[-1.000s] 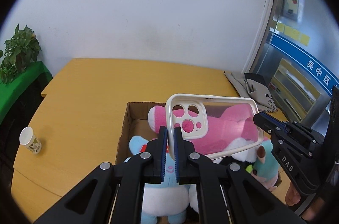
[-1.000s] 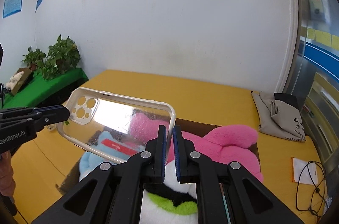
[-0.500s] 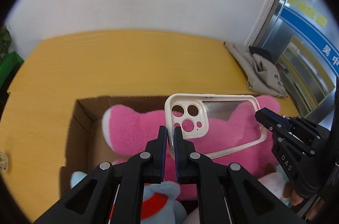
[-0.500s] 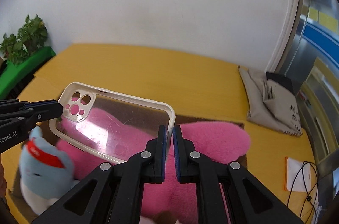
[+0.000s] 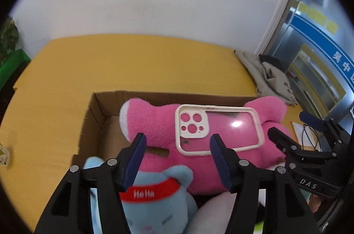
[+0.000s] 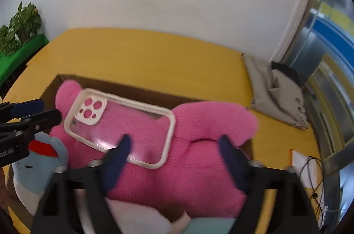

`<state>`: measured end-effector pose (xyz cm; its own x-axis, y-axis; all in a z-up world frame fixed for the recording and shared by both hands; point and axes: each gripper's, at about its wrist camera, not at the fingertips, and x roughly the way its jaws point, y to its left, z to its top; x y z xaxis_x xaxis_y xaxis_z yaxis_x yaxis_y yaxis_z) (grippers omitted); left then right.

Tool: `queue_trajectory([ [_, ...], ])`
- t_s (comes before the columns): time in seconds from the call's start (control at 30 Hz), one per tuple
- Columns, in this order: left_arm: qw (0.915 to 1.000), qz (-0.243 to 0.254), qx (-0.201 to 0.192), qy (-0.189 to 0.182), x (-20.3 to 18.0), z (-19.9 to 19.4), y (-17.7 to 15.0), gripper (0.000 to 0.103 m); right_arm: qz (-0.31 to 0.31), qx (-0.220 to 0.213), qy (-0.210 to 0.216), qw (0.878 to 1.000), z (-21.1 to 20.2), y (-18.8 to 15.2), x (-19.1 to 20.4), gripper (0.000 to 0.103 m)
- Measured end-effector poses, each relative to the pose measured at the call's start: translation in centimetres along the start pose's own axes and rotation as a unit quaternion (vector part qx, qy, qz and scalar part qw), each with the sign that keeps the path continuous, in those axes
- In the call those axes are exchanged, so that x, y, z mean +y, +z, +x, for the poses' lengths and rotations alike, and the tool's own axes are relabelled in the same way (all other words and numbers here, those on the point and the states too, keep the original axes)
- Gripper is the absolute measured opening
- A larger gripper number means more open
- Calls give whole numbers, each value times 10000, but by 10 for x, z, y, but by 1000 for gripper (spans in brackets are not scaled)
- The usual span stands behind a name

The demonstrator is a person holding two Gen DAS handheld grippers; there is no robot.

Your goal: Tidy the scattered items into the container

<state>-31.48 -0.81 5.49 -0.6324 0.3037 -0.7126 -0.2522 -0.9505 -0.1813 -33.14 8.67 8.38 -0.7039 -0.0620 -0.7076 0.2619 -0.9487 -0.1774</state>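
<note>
A clear phone case [image 5: 230, 130] with a cream rim lies flat on a pink plush toy [image 5: 152, 130] inside the cardboard box [image 5: 97, 105]. My left gripper [image 5: 178, 141] hovers just short of the case's camera end, jaws opening, nothing pressed between the pads. The right gripper [image 6: 174, 141] stands over the case [image 6: 121, 123] at its other end, jaws opening wide, also gripping nothing. A light blue plush [image 5: 154, 200] with a red band sits in the box near my left fingers. Each gripper shows at the edge of the other's view: right gripper [image 5: 287, 124], left gripper [image 6: 47, 110].
The box [image 6: 137, 90] rests on a yellow table [image 5: 110, 61]. A grey cloth bag [image 6: 276, 87] lies at the table's far right. Paper and a black cable [image 6: 309, 169] lie right of the box. A paper cup [image 5: 3, 154] stands far left. Plants [image 6: 20, 26] are beyond.
Both grippers were shut on the phone case and have let go of it. The case now lies on the pink plush. Both hands came down closer to the box.
</note>
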Motion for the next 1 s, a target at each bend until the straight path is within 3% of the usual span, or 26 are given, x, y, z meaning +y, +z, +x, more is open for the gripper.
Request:
queue_trajectory([
  [0.13, 9950, 346, -739, 581, -17, -69, -27, 81, -51, -695, 113, 9975, -66, -21, -13, 99],
  [0.17, 9935, 342, -861, 655, -20, -85, -36, 81, 42, -834, 172, 9964, -84, -31, -19, 103],
  [0.3, 9910, 255, -1164, 610, -32, -132, -86, 81, 263, -1089, 439, 9927, -134, -79, -28, 103],
  [0.57, 9905, 89, -1053, 881, -59, -151, -178, 82, 559, -801, 353, 9946, -164, -182, -20, 103],
  [0.8, 9923, 46, -824, 926, -60, -156, -214, 82, 501, -814, 305, 9950, -181, -215, -14, 103],
  [1.0, 9927, -27, -765, 936, -61, -159, -225, 82, 414, -819, 349, 9952, -187, -225, -8, 103],
])
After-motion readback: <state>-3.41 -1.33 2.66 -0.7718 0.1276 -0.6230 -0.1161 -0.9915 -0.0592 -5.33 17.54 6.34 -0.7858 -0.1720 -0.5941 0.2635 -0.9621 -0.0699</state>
